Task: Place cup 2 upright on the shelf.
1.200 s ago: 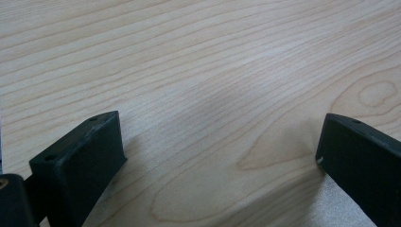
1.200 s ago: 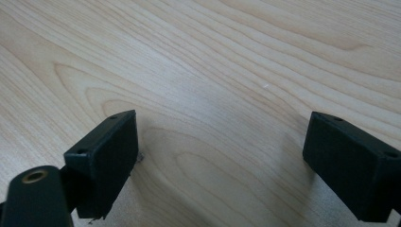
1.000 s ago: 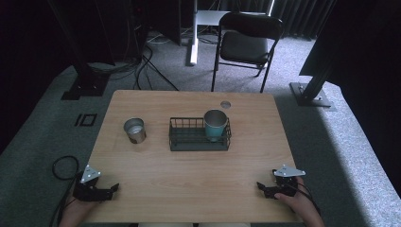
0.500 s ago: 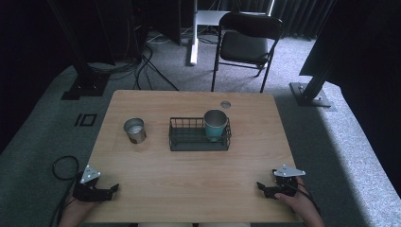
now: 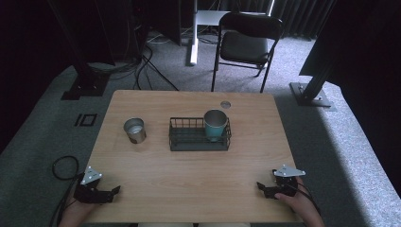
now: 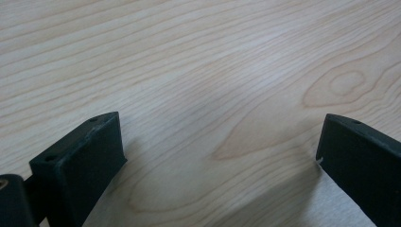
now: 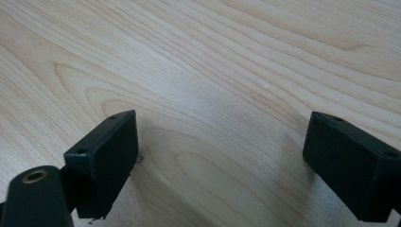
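Resting near the table's near-left corner, my left gripper (image 5: 115,190) lay on the pale wooden table (image 5: 198,179) with its jaws spread wide and nothing between them; in the left gripper view, bare wood grain filled the gap between the left gripper (image 6: 217,151) jaws. My right gripper (image 5: 261,185) sat at the near-right corner, likewise released, and the right gripper view showed the right gripper (image 7: 222,151) jaws well apart over bare wood. Both tongs pointed inward toward each other across the near edge.

Far from both, toward the middle of the table, stood the black wire basket (image 5: 189,141), oblong and open-topped. Inside its right end stood the teal metal cup (image 5: 215,124), upright, its rim above the wires. Just left of the basket, apart from it, stood the small silver metal cup (image 5: 135,130), also upright on the wood. Beyond the far edge, a black folding chair (image 5: 246,45) stood on the grey carpet.
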The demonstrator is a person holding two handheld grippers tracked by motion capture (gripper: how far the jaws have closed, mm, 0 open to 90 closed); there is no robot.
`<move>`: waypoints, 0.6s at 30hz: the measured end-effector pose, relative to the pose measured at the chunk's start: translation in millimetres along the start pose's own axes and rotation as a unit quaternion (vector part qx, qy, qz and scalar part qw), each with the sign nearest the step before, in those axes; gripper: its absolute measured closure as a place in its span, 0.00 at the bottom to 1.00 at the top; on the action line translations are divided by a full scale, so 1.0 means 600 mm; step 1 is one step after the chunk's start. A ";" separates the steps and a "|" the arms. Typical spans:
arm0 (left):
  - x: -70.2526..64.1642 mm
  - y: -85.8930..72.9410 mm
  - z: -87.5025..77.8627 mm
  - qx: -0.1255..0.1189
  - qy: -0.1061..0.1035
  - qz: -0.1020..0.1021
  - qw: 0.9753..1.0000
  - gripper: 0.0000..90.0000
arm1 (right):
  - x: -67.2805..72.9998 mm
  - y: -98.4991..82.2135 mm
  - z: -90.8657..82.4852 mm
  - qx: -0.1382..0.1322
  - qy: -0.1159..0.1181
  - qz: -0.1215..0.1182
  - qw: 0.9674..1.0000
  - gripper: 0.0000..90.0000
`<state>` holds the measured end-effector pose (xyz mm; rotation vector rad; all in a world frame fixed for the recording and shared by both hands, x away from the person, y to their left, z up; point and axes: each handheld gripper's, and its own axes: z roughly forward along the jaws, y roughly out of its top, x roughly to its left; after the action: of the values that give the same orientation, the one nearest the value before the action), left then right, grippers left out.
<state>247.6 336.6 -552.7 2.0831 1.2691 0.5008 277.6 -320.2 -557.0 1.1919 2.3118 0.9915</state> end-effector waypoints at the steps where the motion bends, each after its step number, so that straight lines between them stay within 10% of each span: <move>1: -0.001 0.001 0.000 -0.002 -0.001 0.000 1.000 0.03 | 0.000 0.000 0.000 0.000 0.000 0.000 1.000 0.12; 18: -0.007 0.030 0.001 -0.033 -0.001 0.002 0.999 0.03 | 0.000 0.000 0.000 0.000 0.000 0.000 1.000 0.12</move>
<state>257.8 326.4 -540.6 2.0303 1.2316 0.5354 277.7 -320.2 -556.9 1.1921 2.3122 0.9916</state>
